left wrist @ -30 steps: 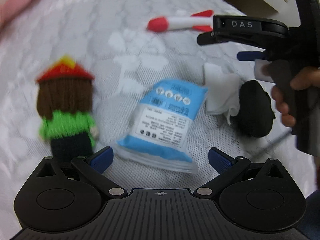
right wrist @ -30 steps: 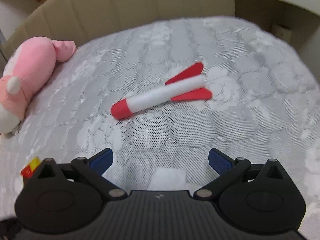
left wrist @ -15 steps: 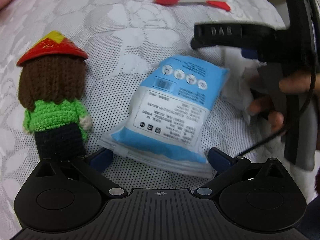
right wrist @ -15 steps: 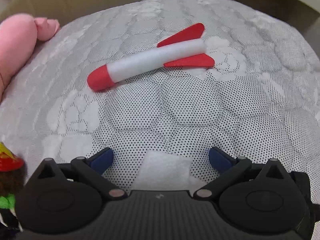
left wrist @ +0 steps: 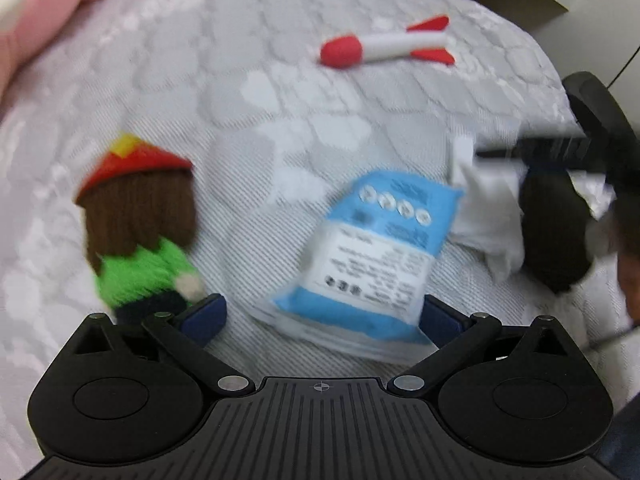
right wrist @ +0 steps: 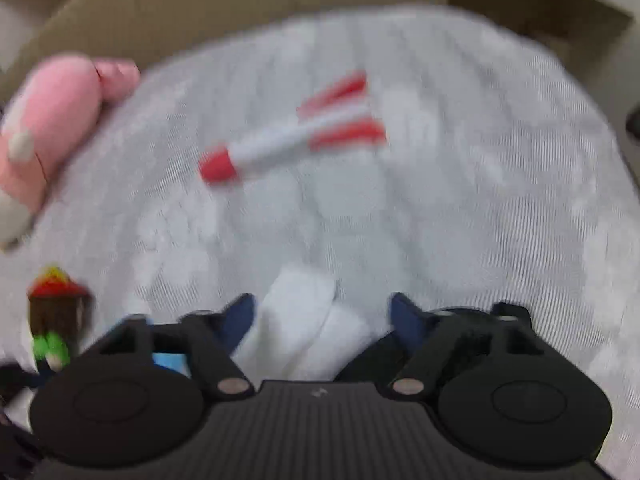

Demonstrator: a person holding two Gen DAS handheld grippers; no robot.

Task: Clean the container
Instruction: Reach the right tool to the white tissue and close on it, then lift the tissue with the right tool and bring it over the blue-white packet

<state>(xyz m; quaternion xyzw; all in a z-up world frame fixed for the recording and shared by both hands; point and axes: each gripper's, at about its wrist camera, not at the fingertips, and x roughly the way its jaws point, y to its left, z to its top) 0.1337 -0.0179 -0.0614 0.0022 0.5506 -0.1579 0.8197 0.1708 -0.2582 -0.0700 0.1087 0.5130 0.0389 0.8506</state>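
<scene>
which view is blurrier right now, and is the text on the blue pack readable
Right wrist view is blurrier: the toy rocket smears into streaks. Left wrist view is softer-blurred; the blue pack shows print, but nothing readable. Both views bow at the edges, fisheye.

Knitted doll (left wrist: 140, 232), toy rocket (left wrist: 386, 46), pink plush (right wrist: 56, 120).

quilted cloth cover (left wrist: 248, 92) | knitted yarn doll (left wrist: 140, 224) | glossy plastic packet (left wrist: 372, 256) | soft white tissue (right wrist: 304, 320) | pink plush toy (right wrist: 56, 120)
</scene>
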